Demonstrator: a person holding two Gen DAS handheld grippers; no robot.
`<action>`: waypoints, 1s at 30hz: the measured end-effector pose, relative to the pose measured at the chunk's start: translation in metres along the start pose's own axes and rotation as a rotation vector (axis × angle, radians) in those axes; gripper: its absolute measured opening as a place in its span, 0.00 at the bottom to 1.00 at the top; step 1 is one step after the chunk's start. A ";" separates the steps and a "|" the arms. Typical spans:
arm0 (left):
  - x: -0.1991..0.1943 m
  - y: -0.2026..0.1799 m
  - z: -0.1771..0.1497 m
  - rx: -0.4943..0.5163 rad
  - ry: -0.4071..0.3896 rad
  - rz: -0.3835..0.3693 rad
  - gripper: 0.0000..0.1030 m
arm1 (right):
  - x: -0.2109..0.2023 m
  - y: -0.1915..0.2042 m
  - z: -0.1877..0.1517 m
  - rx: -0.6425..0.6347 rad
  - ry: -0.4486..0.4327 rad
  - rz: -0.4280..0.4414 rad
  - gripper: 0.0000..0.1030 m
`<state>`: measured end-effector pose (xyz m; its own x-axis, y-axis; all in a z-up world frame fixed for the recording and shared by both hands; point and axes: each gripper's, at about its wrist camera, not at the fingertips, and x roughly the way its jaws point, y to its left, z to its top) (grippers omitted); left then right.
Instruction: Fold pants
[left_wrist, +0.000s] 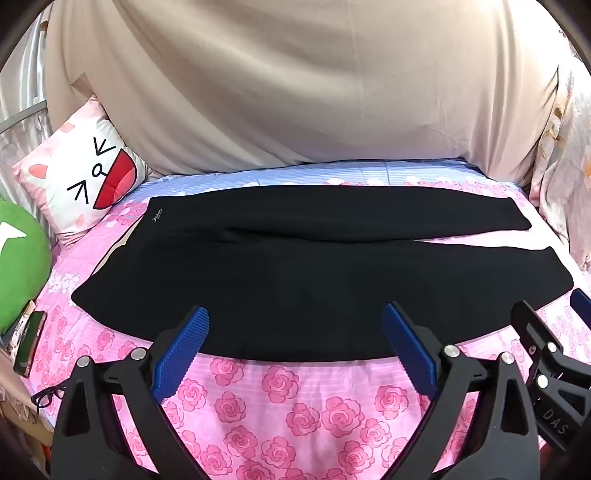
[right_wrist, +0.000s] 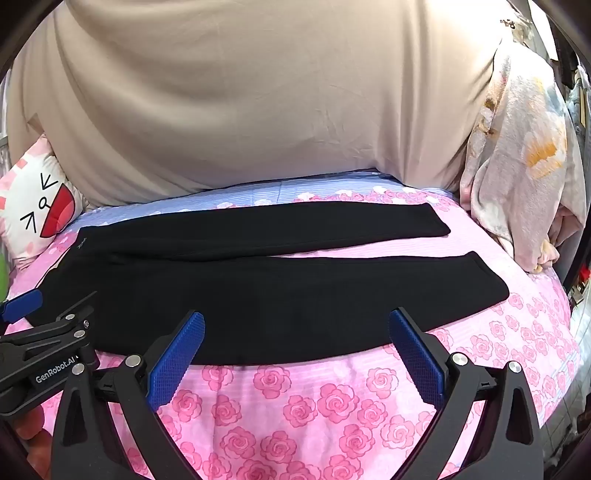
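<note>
Pants (left_wrist: 295, 280): black, spread flat across pink rose-print bedsheet (left_wrist: 288, 413), waist to the left, both legs running to the right, slightly parted at the hems.
Pants label: small pale script (left_wrist: 157, 215) near the far waist corner, too small to read.
Left gripper (left_wrist: 295, 343): blue ribbed pads wide apart, nothing between them, hovering at the near edge of the pants, tilted downward.
Right gripper (right_wrist: 295, 343): blue pads spread wide, empty, at the near edge of the lower leg.
Writing on left gripper body: "GenRobot.AI" in white, seen from the right wrist view.
Writing on right gripper body: "DAS" in pale letters, remainder cut off, seen from the left wrist view.
Cushion (left_wrist: 79, 177): white and pink, cartoon face with red open mouth, at far left.
Backdrop: beige sheet (left_wrist: 295, 85) hanging behind the bed.
Left margin: green plush (left_wrist: 20, 266), phone (left_wrist: 29, 343) beside it.
</note>
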<state>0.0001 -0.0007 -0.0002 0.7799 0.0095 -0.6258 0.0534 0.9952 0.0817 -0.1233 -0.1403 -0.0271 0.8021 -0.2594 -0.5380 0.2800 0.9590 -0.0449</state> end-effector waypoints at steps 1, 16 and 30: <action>0.000 0.000 0.000 -0.002 -0.003 -0.001 0.90 | 0.000 0.000 0.000 -0.001 0.000 -0.001 0.95; 0.007 -0.002 -0.002 0.011 0.023 0.002 0.95 | 0.002 -0.002 0.004 0.004 -0.010 0.004 0.95; 0.014 -0.006 -0.004 0.021 0.034 0.004 0.95 | 0.012 0.001 0.000 0.006 0.002 0.007 0.95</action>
<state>0.0081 -0.0058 -0.0123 0.7584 0.0174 -0.6516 0.0634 0.9929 0.1003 -0.1141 -0.1428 -0.0337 0.8032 -0.2523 -0.5397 0.2774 0.9601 -0.0360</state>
